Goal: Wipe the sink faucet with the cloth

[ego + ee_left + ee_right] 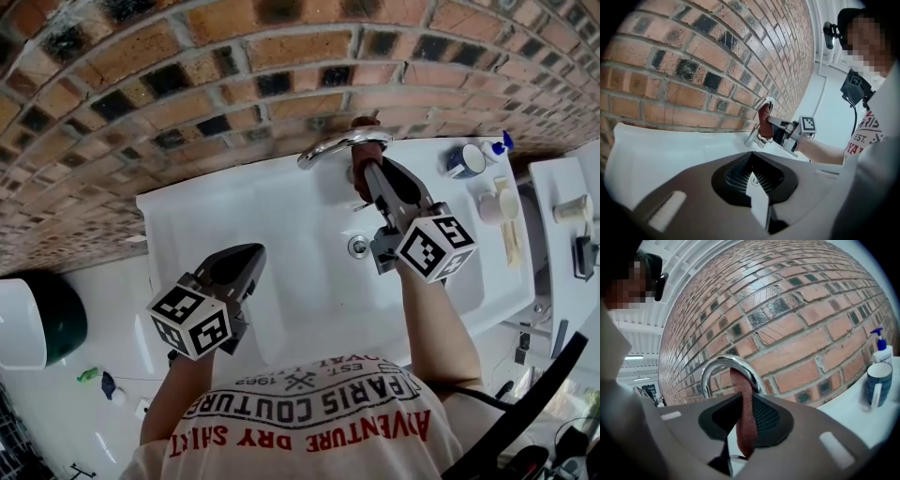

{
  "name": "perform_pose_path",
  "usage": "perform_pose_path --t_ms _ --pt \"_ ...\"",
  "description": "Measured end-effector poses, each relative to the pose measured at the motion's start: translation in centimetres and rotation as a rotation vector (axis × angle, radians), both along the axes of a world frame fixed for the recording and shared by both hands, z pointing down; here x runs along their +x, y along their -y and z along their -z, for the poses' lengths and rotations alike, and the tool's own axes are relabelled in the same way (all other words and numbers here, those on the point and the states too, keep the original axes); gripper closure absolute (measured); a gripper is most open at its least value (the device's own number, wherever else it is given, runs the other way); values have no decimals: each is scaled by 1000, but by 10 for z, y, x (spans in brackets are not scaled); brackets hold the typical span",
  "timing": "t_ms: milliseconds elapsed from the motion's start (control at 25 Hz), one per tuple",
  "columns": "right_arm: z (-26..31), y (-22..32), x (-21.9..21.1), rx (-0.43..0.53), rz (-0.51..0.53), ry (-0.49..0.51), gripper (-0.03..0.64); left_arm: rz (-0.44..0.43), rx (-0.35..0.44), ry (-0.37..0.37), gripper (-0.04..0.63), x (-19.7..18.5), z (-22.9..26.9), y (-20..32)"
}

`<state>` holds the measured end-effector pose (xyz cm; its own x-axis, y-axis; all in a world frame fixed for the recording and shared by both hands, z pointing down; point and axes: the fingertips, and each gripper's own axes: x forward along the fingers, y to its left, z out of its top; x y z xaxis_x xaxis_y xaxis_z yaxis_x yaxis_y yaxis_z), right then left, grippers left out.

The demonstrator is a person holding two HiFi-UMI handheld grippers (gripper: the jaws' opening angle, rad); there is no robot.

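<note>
While the right gripper (362,174) clamps the red cloth (743,423) against the faucet (323,150) at the sink's (272,220) twelve o'clock, firm strokes along the spout look best. The left gripper (246,261) hangs at seven o'clock, jaws together, empty.

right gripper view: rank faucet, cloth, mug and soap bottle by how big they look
1. faucet and cloth: look alike in size, and the cloth sits nearest the camera, so no ranking between them
2. mug
3. soap bottle, its lower part hidden behind the mug
</note>
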<state>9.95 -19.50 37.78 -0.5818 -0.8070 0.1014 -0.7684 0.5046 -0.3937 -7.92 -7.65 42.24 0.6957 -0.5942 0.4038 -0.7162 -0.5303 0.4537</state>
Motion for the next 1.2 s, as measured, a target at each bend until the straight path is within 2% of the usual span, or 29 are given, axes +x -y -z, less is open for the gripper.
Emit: perform_pose_path --t_ms 440,920,1200 --pt "33 -17 -37 53 90 12 551 13 18 -16 591 -8 7 -6" --pt "13 -25 -80 16 194 -60 552 49 21 -30 591 -29 6 -9" --pt "6 -27 -81 -31 191 -130 552 38 32 -28 591 -24 10 -8"
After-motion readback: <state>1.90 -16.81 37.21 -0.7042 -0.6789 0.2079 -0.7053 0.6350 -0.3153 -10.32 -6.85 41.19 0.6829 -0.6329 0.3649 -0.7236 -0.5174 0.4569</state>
